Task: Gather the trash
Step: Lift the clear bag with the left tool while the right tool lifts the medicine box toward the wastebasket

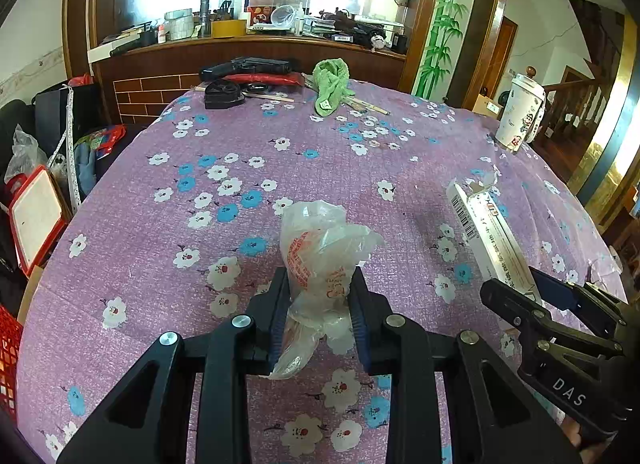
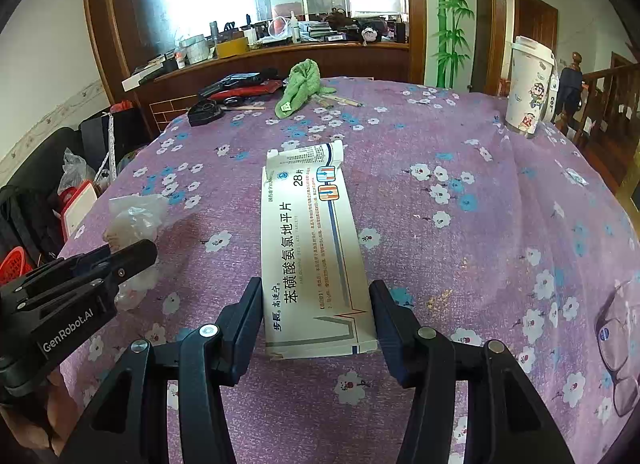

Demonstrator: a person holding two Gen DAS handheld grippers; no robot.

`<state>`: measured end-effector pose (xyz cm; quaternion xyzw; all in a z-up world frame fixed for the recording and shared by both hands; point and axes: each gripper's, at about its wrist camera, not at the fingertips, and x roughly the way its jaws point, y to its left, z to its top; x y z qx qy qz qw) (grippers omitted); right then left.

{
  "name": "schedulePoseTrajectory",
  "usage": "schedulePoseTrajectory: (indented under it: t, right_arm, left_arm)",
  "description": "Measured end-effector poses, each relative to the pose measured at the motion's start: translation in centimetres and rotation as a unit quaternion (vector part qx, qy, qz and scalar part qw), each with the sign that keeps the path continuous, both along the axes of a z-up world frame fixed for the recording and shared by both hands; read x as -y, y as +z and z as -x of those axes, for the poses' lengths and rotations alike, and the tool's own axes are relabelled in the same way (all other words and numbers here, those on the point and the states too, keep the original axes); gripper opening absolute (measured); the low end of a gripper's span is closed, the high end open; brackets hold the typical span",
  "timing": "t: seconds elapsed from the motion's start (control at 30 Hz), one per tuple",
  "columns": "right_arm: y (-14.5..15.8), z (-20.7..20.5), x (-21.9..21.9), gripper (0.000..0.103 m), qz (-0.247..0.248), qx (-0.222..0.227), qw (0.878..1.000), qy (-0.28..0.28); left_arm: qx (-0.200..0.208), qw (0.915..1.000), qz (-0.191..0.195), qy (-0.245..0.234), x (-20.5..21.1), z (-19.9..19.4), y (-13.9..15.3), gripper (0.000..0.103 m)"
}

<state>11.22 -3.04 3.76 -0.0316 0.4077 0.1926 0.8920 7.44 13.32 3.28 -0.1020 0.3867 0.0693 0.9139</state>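
Observation:
A crumpled clear plastic bag with orange print stands pinched between the pads of my left gripper, just above the purple flowered tablecloth. A long white medicine box with a torn far flap lies lengthwise between the fingers of my right gripper. Both pads press on its near end, which is raised slightly off the cloth. In the left wrist view the box and the right gripper are at the right. The right wrist view has the left gripper and bag at the left.
A green cloth and black and red items lie at the table's far edge. A white lidded cup stands at the far right. Eyeglasses rest on the cloth near the right edge. Clutter and a red basket sit left of the table.

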Motion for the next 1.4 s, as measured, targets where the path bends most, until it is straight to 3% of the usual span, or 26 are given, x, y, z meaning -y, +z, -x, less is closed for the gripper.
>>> schedulePoseTrajectory:
  t: [0.27, 0.67, 0.8, 0.93, 1.2, 1.4]
  right_arm:
    - [0.1, -0.1, 0.2, 0.057, 0.000, 0.003, 1.000, -0.004]
    - [0.0, -0.3, 0.4, 0.057, 0.001, 0.006, 1.000, -0.012]
    - [0.2, -0.5, 0.7, 0.057, 0.000, 0.010, 1.000, -0.021]
    - [0.9, -0.5, 1.2, 0.057, -0.026, -0.010, 0.999, -0.032]
    - [3.5, 4.2, 4.6, 0.057, -0.048, -0.007, 0.998, -0.049]
    - [3.2, 8.2, 7.8, 0.057, -0.077, -0.013, 0.995, -0.063]
  left_arm:
    - [0.003, 1.0000, -0.006, 0.001, 0.0, 0.1, 0.2, 0.027]
    - [0.032, 0.9975, -0.063, 0.007, 1.4, 0.9, 1.3, 0.027]
    - [0.031, 0.9977, -0.060, 0.005, 1.4, 0.8, 1.3, 0.027]
    - [0.042, 0.9967, -0.070, 0.010, 1.6, 1.0, 1.6, 0.027]
    - [0.035, 0.9964, -0.075, 0.016, 2.0, 1.7, 2.2, 0.027]
    - [0.055, 0.9951, -0.082, 0.001, 4.0, 4.5, 4.4, 0.028]
